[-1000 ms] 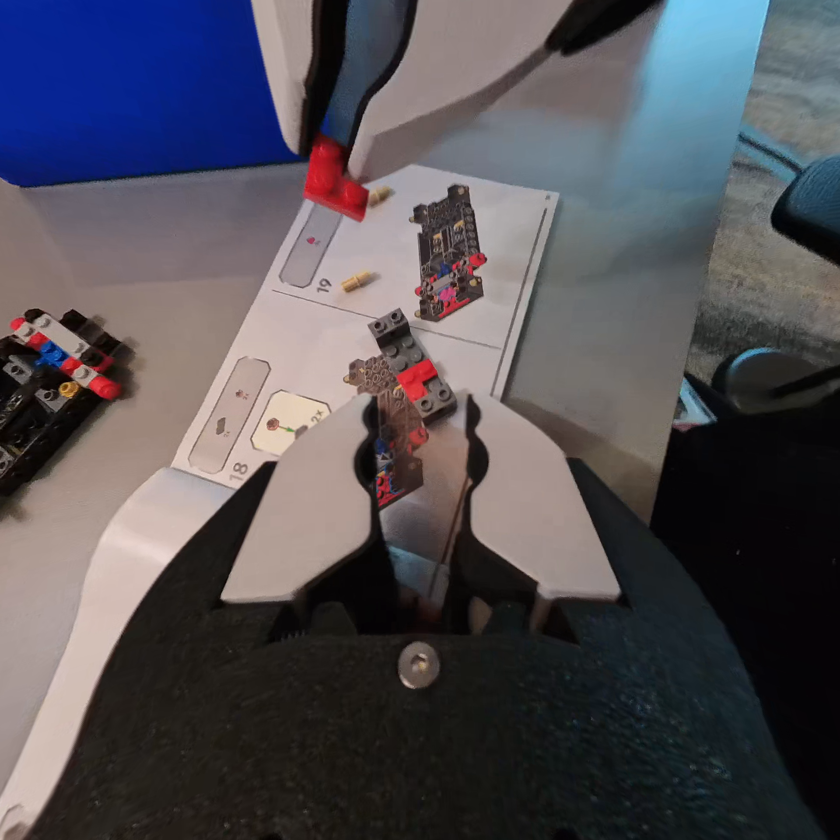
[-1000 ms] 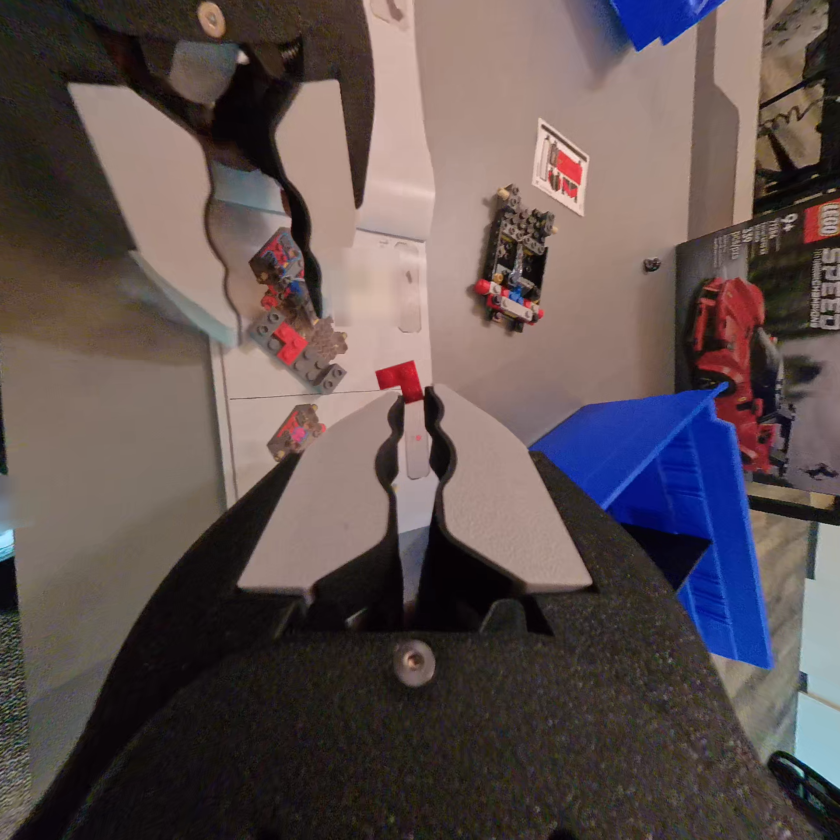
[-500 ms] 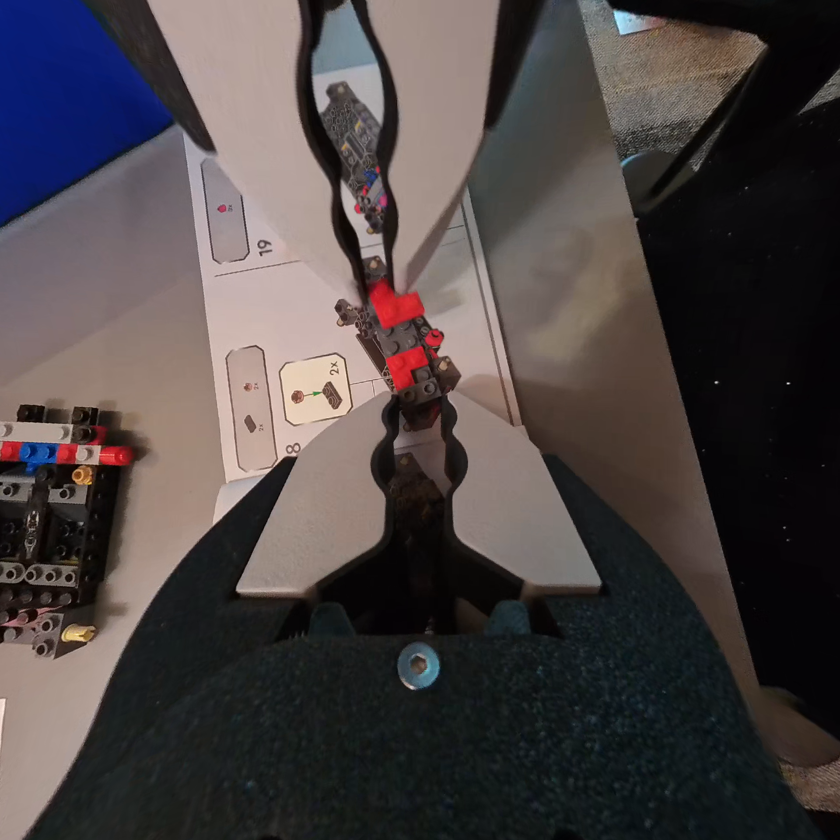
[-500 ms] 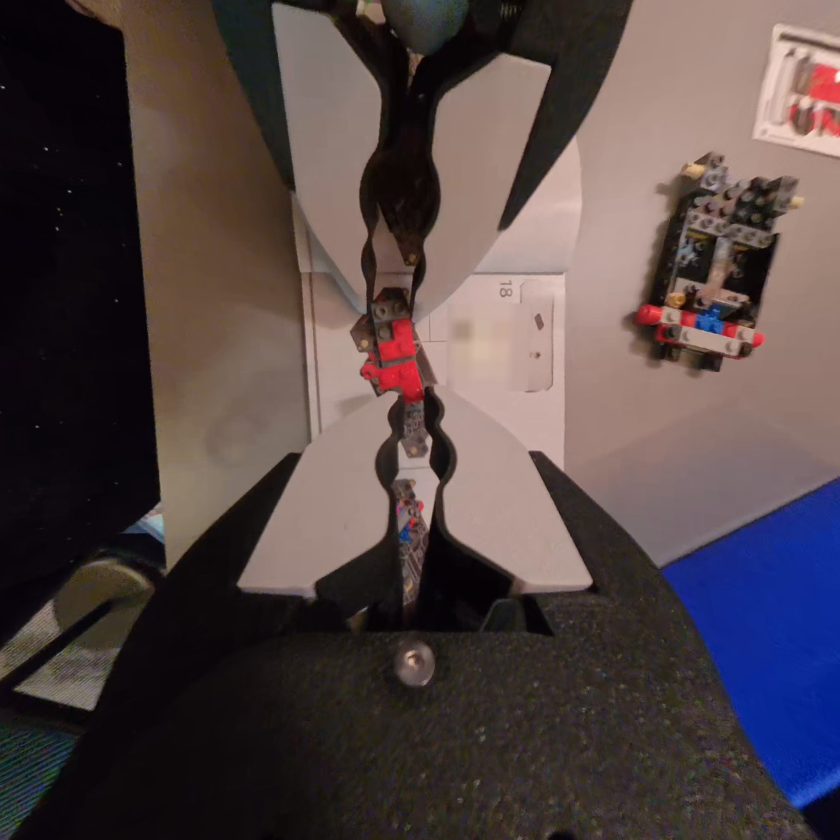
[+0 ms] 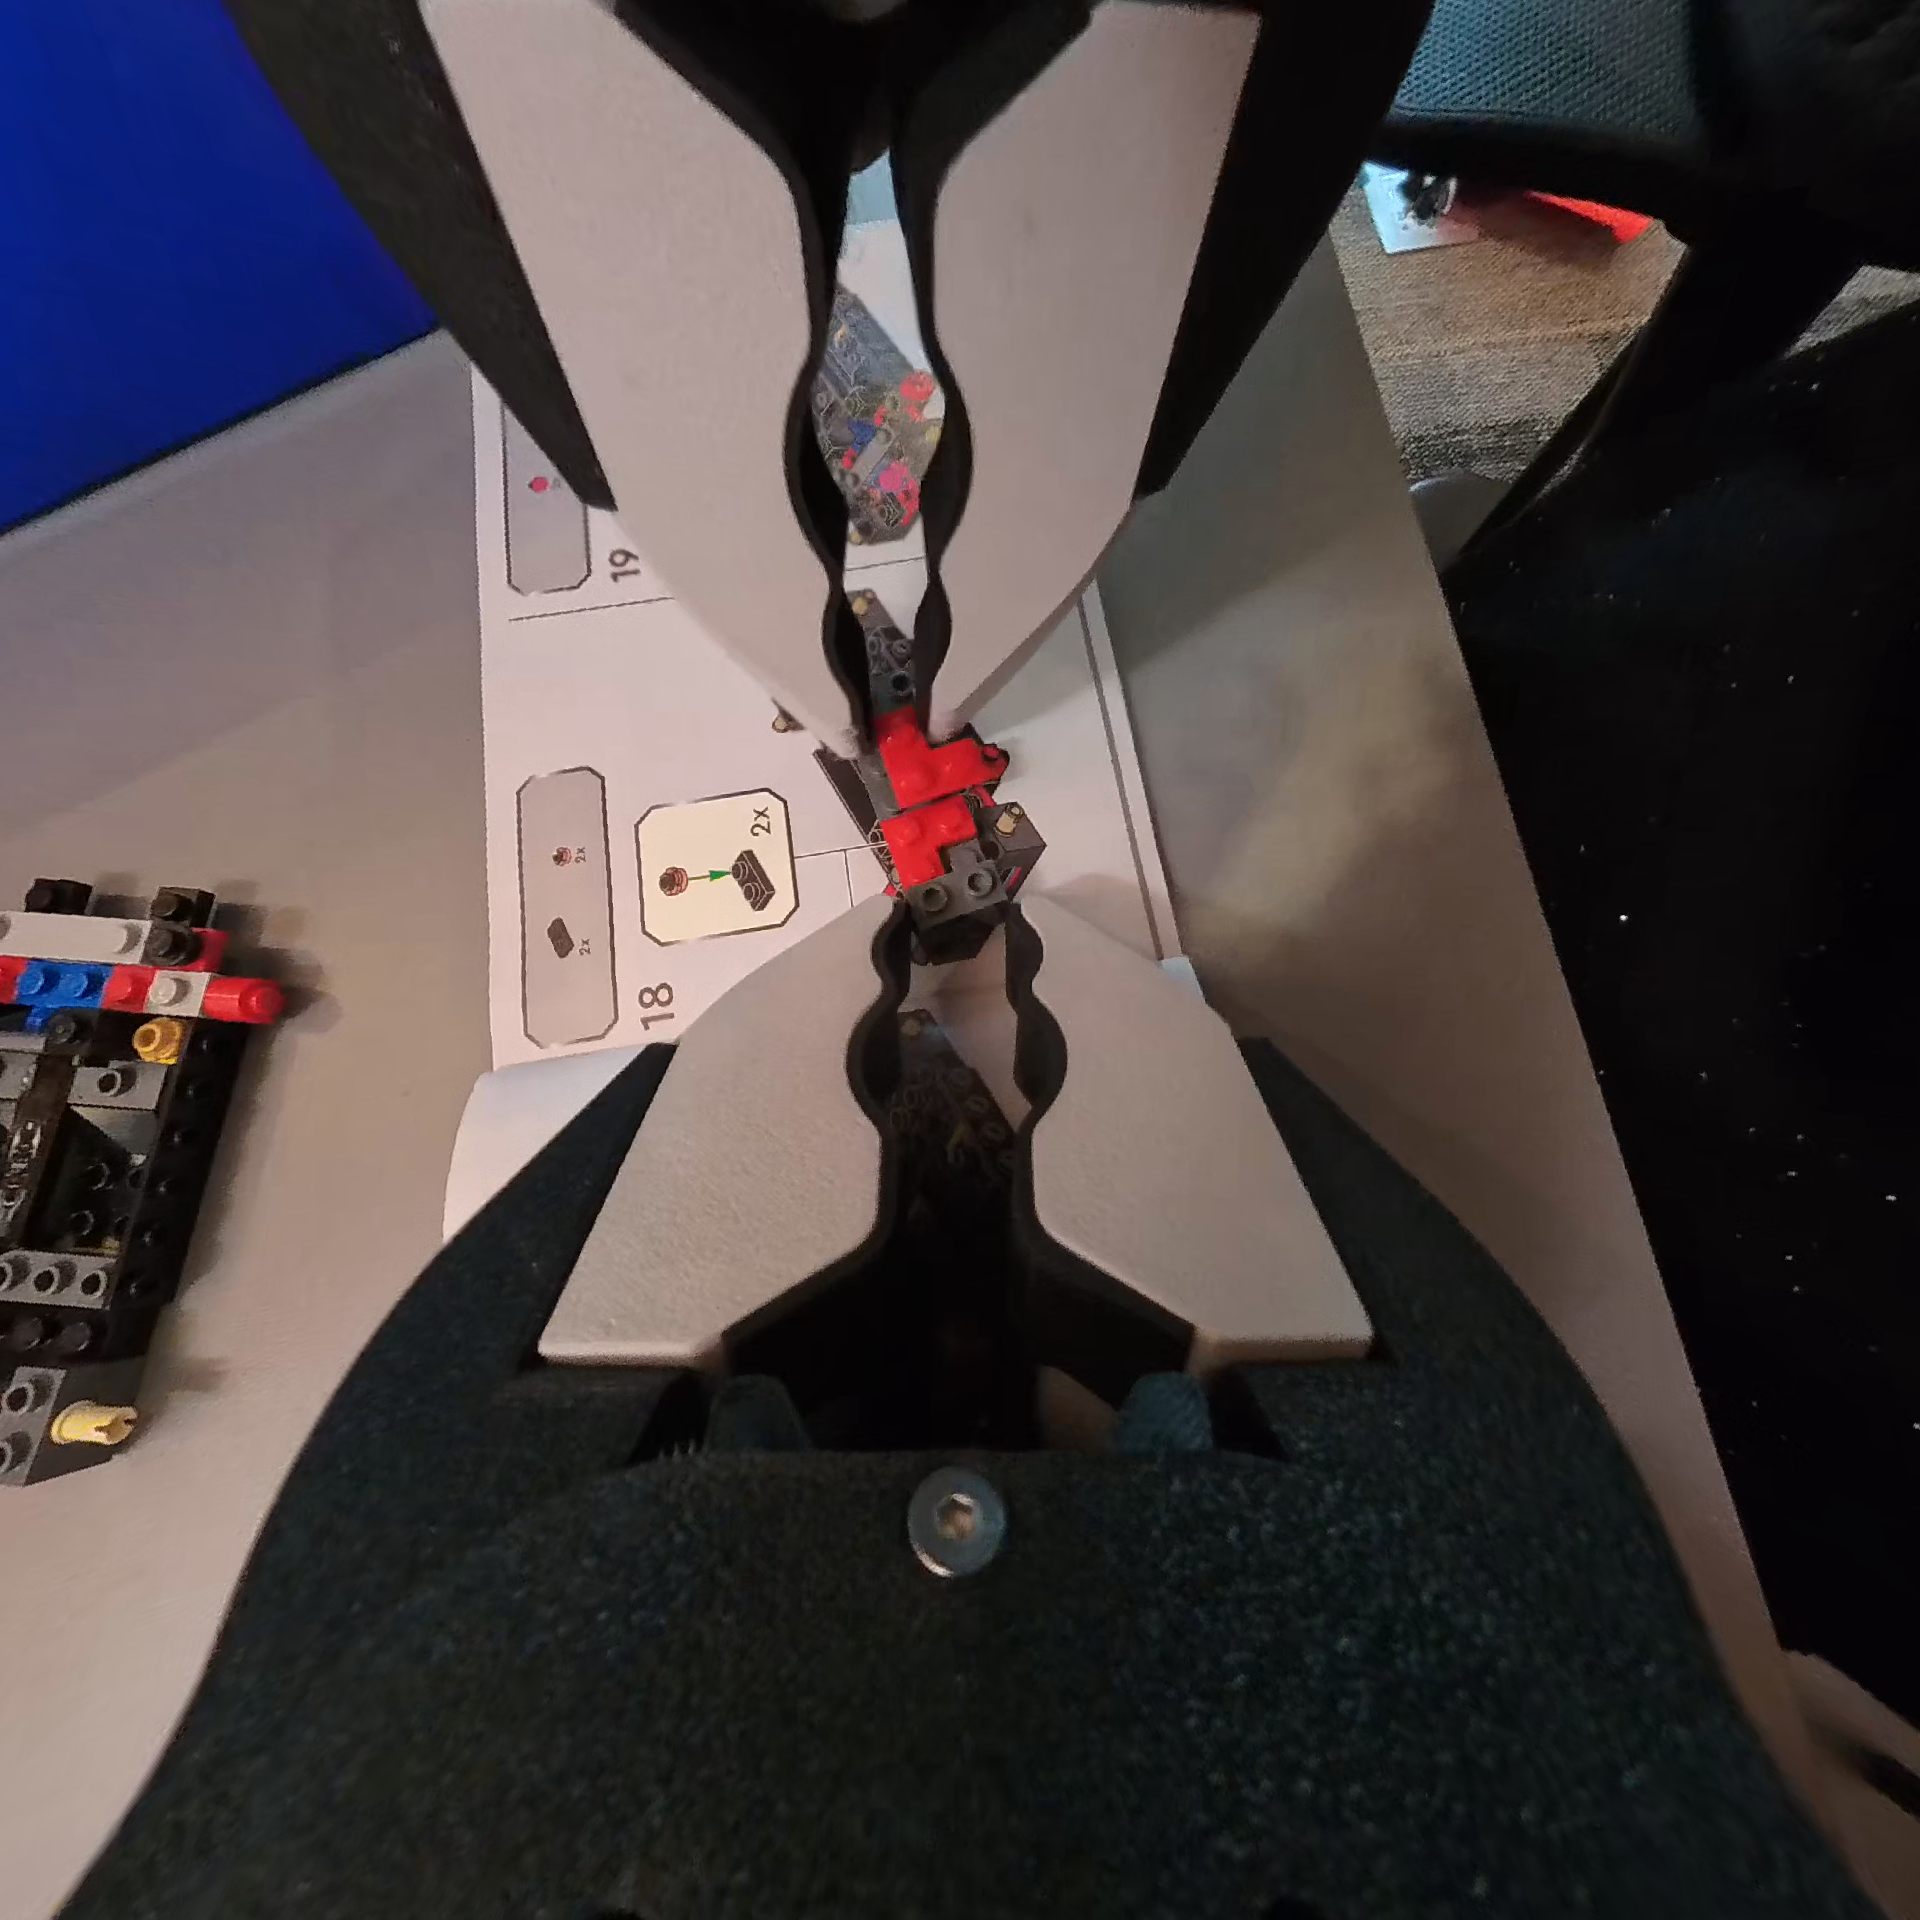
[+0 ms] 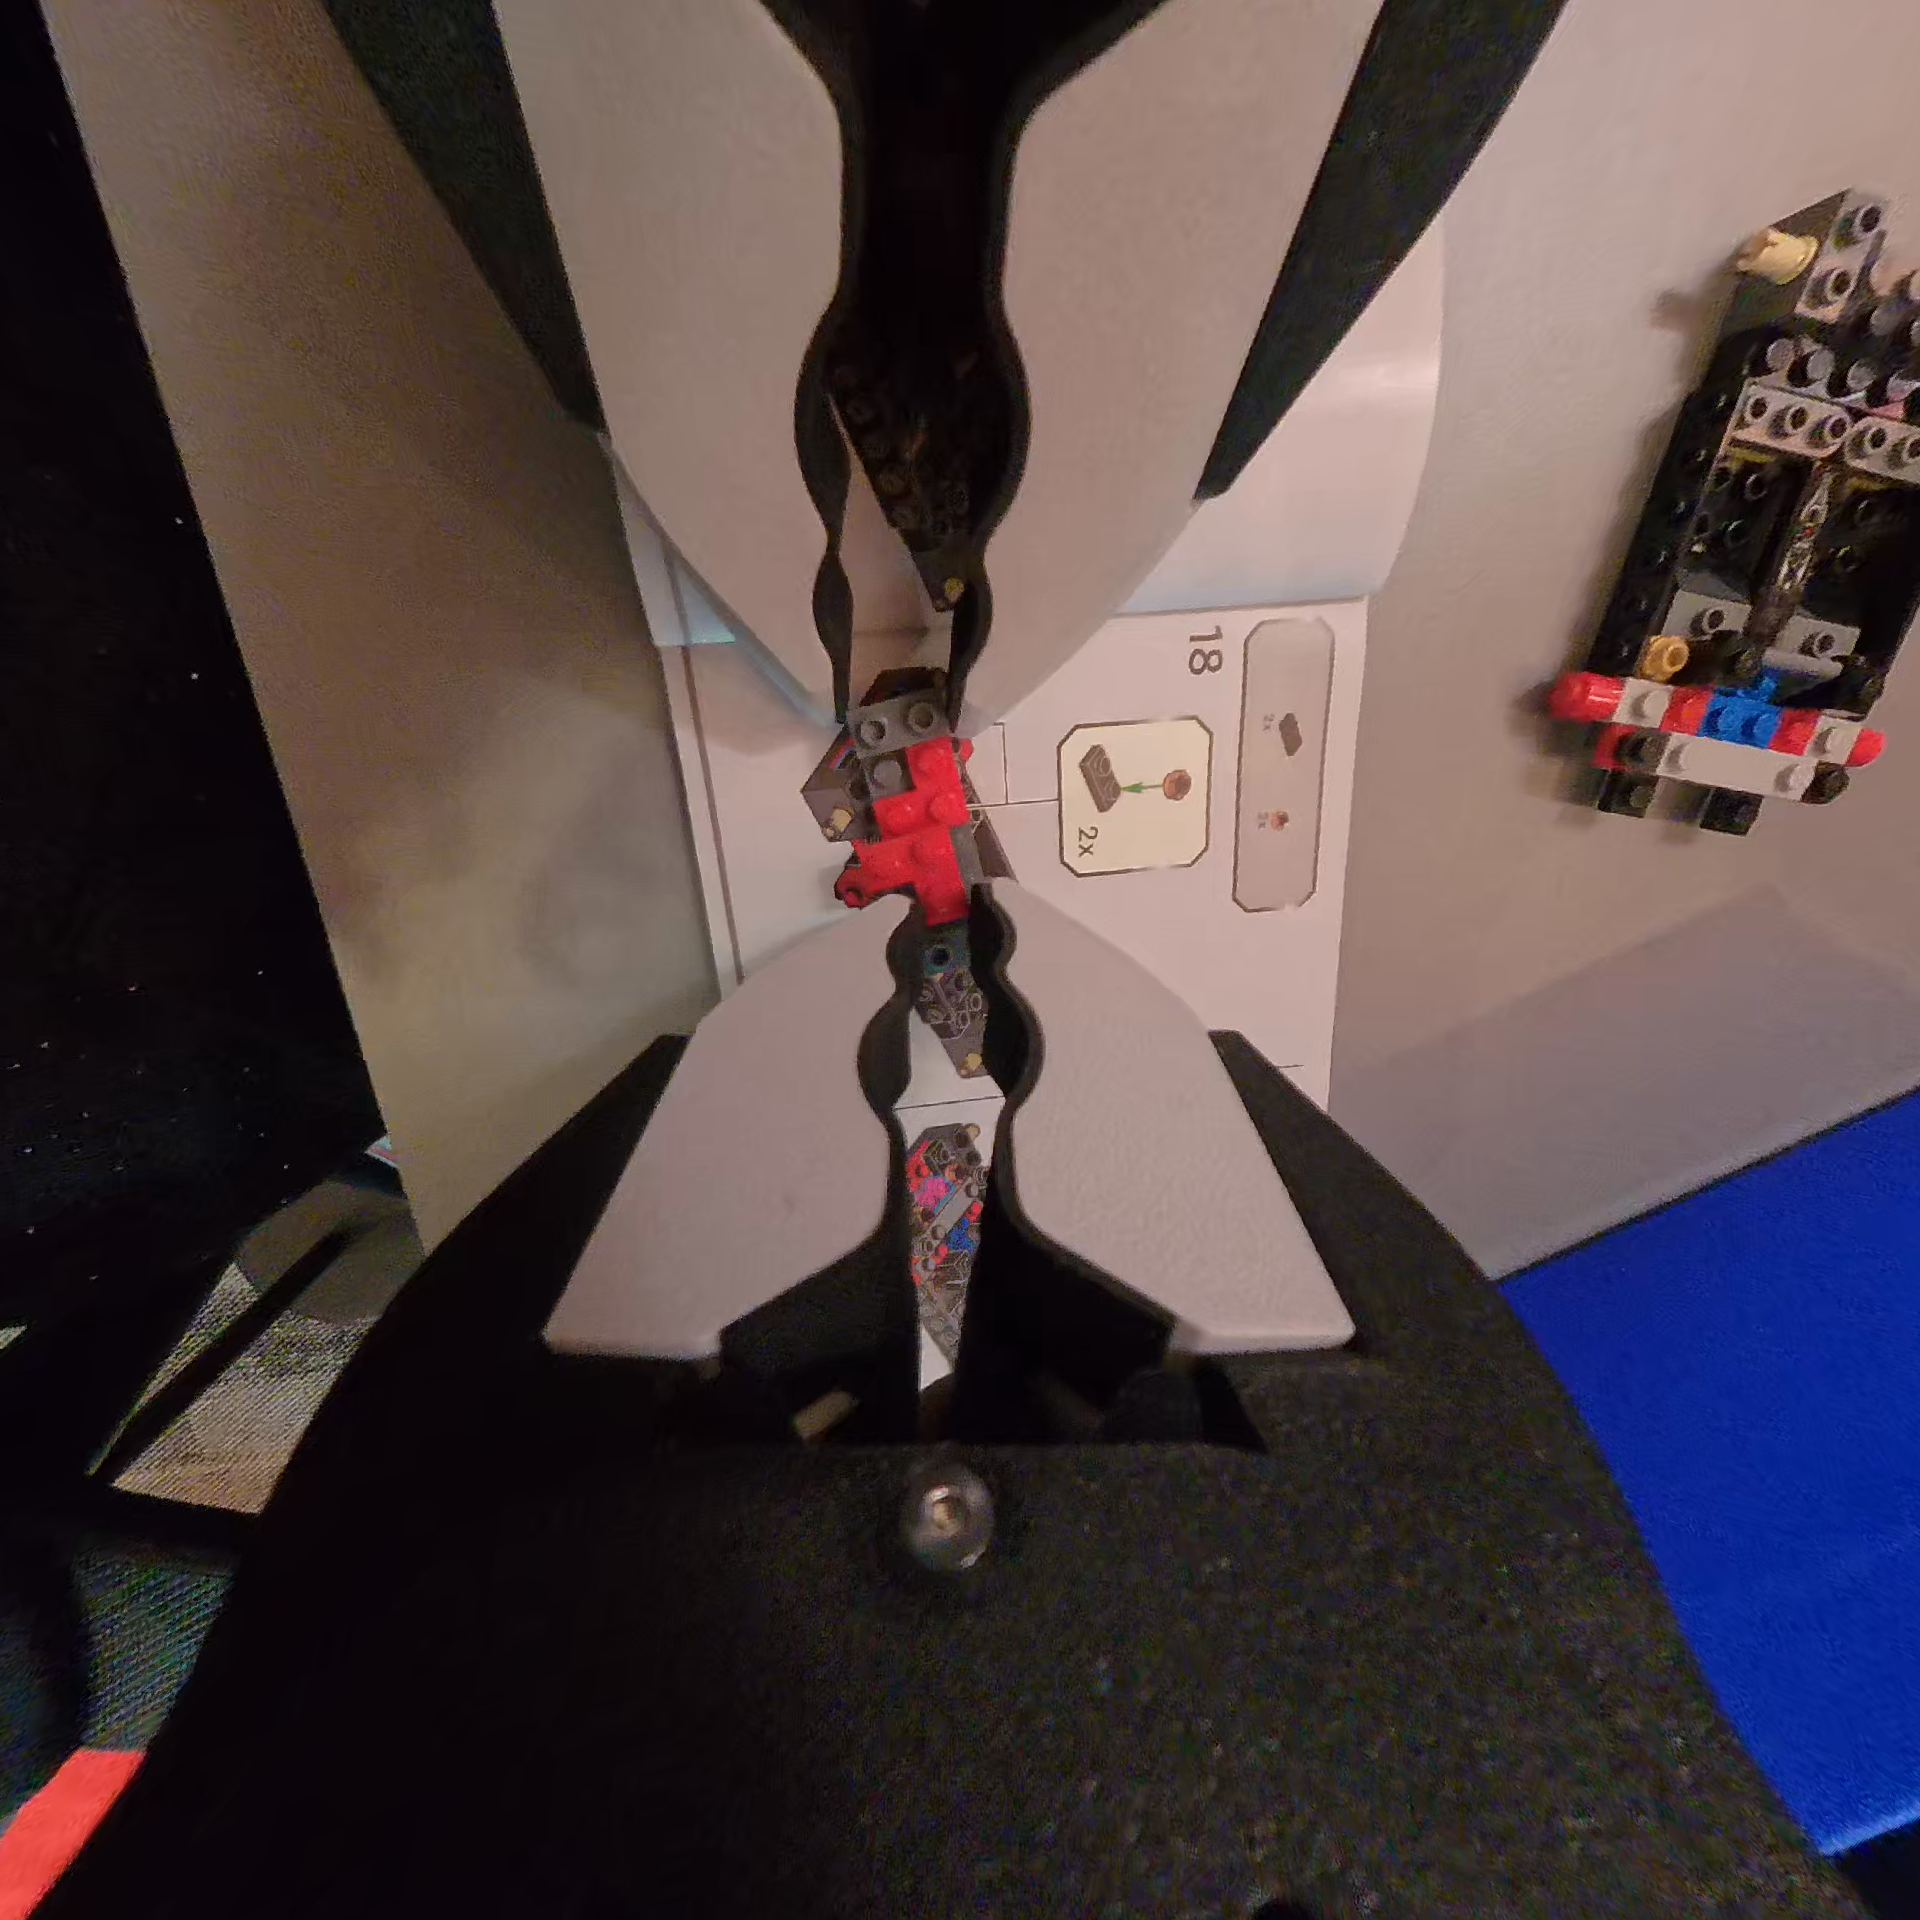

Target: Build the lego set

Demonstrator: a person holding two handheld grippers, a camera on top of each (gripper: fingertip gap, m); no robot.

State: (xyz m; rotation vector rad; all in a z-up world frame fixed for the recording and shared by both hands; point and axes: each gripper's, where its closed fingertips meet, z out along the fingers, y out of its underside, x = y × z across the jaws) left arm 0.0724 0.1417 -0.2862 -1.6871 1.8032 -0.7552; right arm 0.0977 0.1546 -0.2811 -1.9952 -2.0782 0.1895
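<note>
Only right wrist view shows blue bin.

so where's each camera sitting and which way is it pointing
Left wrist view: sits on the left tool, looks forward and down along its fingers at the dark sub-assembly it grips over the instruction sheet; the right tool faces it from above.
Right wrist view: sits on the right tool, looks the opposite way; its red corner plate meets the sub-assembly, with the left tool opposite.
Both share the sheet and the car chassis.
</note>
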